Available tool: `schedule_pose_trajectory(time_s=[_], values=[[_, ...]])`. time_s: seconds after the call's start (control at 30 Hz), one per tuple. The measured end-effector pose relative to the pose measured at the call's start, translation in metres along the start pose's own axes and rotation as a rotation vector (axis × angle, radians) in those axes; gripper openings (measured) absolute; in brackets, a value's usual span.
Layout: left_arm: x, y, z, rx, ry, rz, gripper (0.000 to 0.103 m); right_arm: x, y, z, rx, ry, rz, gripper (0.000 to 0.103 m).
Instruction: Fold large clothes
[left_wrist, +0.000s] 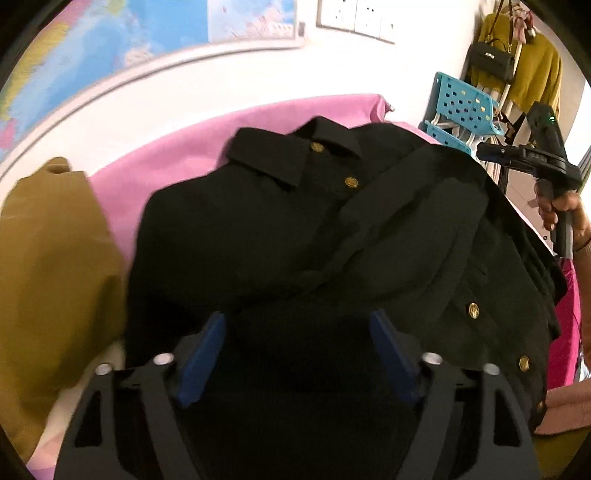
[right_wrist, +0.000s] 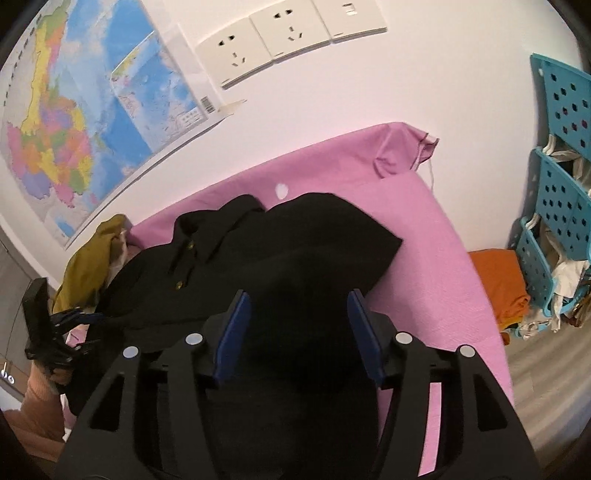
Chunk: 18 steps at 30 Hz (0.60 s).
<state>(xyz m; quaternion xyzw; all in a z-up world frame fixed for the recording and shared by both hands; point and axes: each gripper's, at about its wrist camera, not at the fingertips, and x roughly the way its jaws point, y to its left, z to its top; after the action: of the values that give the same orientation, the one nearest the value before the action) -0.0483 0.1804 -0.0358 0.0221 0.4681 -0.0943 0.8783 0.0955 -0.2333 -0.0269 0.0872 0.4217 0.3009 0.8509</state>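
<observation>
A black jacket (left_wrist: 258, 221) with gold buttons lies on a pink sheet (left_wrist: 166, 158), collar toward the wall and one side folded over its front. My left gripper (left_wrist: 298, 317) hovers over the jacket's near part. Its blue pads (left_wrist: 203, 362) stand wide apart and do not press the cloth. In the right wrist view the same jacket (right_wrist: 314, 240) spreads under my right gripper (right_wrist: 300, 295), which is also open above the dark fabric. A hand holds the right gripper's body at the right edge of the left wrist view.
A mustard garment (left_wrist: 48, 277) lies bunched at the jacket's left on the pink sheet (right_wrist: 424, 240). Blue plastic baskets (right_wrist: 561, 184) stand stacked by the bed's right side, with an orange cloth (right_wrist: 498, 280) below. A map (right_wrist: 74, 110) and sockets hang on the wall behind.
</observation>
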Motion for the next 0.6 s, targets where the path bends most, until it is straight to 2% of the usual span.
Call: schedule_pose_trajectory(time_s=[0.03, 0.07, 0.1, 0.13, 0.17, 0.23, 0.3, 0.4, 0.53, 0.6], values=[[0.005, -0.001, 0.002, 0.002, 0.004, 0.008, 0.052, 0.004, 0.001, -0.001, 0.006, 0.010, 0.002, 0.056], [0.009, -0.005, 0.006, 0.014, -0.001, 0.054, 0.024, 0.007, 0.002, -0.002, 0.008, 0.017, 0.004, 0.056], [0.009, -0.005, 0.009, 0.019, -0.017, 0.120, 0.015, 0.009, 0.003, -0.004, 0.010, 0.020, 0.004, 0.056], [0.006, -0.002, 0.012, 0.004, -0.029, 0.131, 0.014, 0.009, 0.003, -0.005, 0.010, 0.021, 0.004, 0.056], [-0.002, 0.006, 0.017, -0.040, -0.069, 0.112, 0.012, 0.009, 0.004, -0.006, 0.009, 0.019, 0.008, 0.056], [-0.019, 0.024, 0.024, -0.110, -0.139, 0.128, 0.012, 0.006, 0.011, -0.006, -0.011, 0.003, 0.016, 0.056], [-0.026, 0.034, 0.025, -0.137, -0.153, 0.134, 0.012, 0.006, 0.021, -0.005, -0.048, -0.003, 0.009, 0.056], [-0.016, 0.040, 0.018, -0.157, -0.097, 0.166, 0.015, 0.021, 0.038, -0.004, -0.110, 0.018, 0.012, 0.056], [0.005, 0.038, 0.005, -0.136, -0.014, 0.203, 0.032, 0.062, 0.039, -0.003, -0.105, 0.099, -0.011, 0.053], [0.002, 0.038, 0.002, -0.134, -0.024, 0.210, 0.039, 0.078, 0.036, -0.004, -0.094, 0.135, -0.056, 0.052]])
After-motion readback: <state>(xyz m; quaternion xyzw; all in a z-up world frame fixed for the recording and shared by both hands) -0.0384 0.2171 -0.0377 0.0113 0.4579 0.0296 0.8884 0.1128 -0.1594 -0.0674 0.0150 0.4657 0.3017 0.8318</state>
